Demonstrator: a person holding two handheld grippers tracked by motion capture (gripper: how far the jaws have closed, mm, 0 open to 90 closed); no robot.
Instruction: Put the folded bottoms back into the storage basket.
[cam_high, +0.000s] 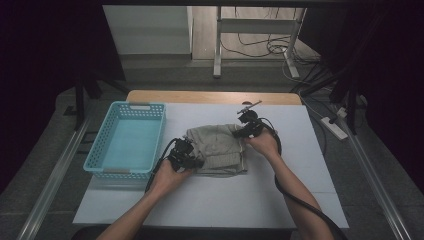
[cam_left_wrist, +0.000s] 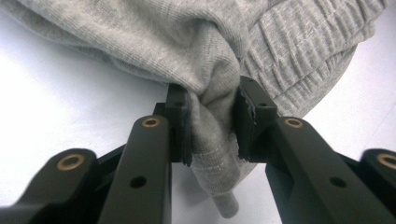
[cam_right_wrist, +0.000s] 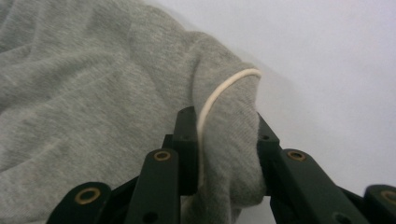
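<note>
A folded grey knit garment lies in the middle of the white table. My left gripper sits at its near left corner and is shut on a bunched fold of the grey cloth, with a ribbed elastic band just behind. My right gripper is at the garment's far right corner, shut on a fold of cloth that carries a white drawstring.
A light blue plastic basket stands on the table left of the garment. The white table top has a wooden edge at the back. Cables trail from the grippers toward the near edge.
</note>
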